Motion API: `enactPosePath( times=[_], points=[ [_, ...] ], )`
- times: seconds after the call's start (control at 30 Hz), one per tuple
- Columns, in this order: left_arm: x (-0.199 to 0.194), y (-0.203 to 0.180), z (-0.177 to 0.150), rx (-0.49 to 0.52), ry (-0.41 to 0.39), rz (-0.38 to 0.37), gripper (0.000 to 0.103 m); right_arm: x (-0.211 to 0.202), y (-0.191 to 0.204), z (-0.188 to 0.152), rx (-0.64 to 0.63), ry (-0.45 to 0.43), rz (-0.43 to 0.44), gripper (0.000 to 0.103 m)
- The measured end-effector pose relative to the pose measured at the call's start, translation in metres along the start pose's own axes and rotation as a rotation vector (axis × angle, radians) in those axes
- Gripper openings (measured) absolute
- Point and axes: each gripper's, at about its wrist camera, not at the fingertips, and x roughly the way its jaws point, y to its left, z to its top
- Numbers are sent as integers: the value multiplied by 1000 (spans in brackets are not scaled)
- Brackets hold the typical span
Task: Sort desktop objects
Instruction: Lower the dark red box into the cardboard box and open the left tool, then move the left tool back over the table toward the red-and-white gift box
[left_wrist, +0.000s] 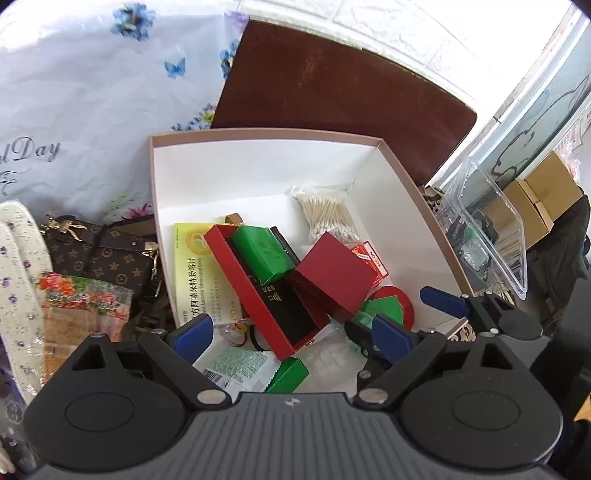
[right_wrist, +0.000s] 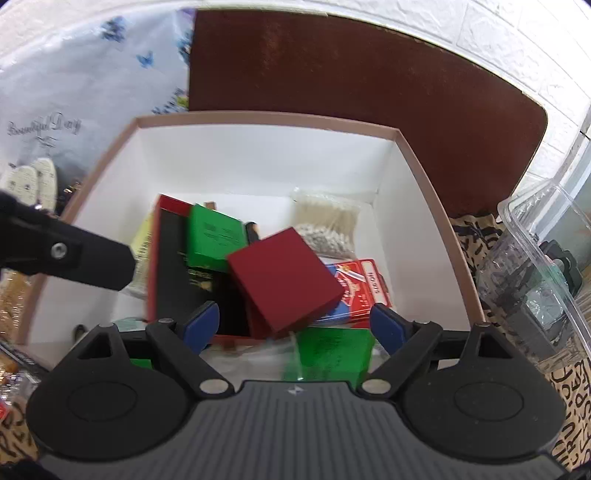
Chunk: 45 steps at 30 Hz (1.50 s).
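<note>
A pink-rimmed cardboard box (left_wrist: 258, 132) with white inside holds sorted items: a dark red box (left_wrist: 334, 275), an open long red case (left_wrist: 258, 288), a green packet (left_wrist: 264, 253), a bag of cotton swabs (left_wrist: 327, 214), a yellow medicine box (left_wrist: 194, 273) and red playing cards (left_wrist: 371, 256). My left gripper (left_wrist: 293, 334) is open and empty over the box's near end. My right gripper (right_wrist: 295, 326) is open and empty above the dark red box (right_wrist: 282, 280) and a green packet (right_wrist: 334, 352). The right gripper's fingers (left_wrist: 443, 301) show in the left wrist view.
A brown mat (left_wrist: 332, 85) lies behind the box. A floral cloth (left_wrist: 92, 92), a patterned brown handbag (left_wrist: 99, 254) and a snack packet (left_wrist: 85, 306) lie left. A clear plastic container (left_wrist: 491, 225) and cardboard cartons (left_wrist: 535, 199) stand right.
</note>
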Motion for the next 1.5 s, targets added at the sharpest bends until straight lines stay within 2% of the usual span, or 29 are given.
enactPosePath(
  times=[0.5,0.93,1.1,1.5],
  points=[
    [-55,-16,-31,53,-58,72,96,-53,30,-5,-3,-76,94,87],
    [-97,14,-80,7,-75,194,96,-82,80,-19,-116,-63,214,87],
    [-118,34,-105,-52,-83,236,96,-88,106,-25,-184,-47,266,87],
    [-159,100,-154,-268,-94,336,96,-99,168,-35,-321,-22,370,87]
  ],
)
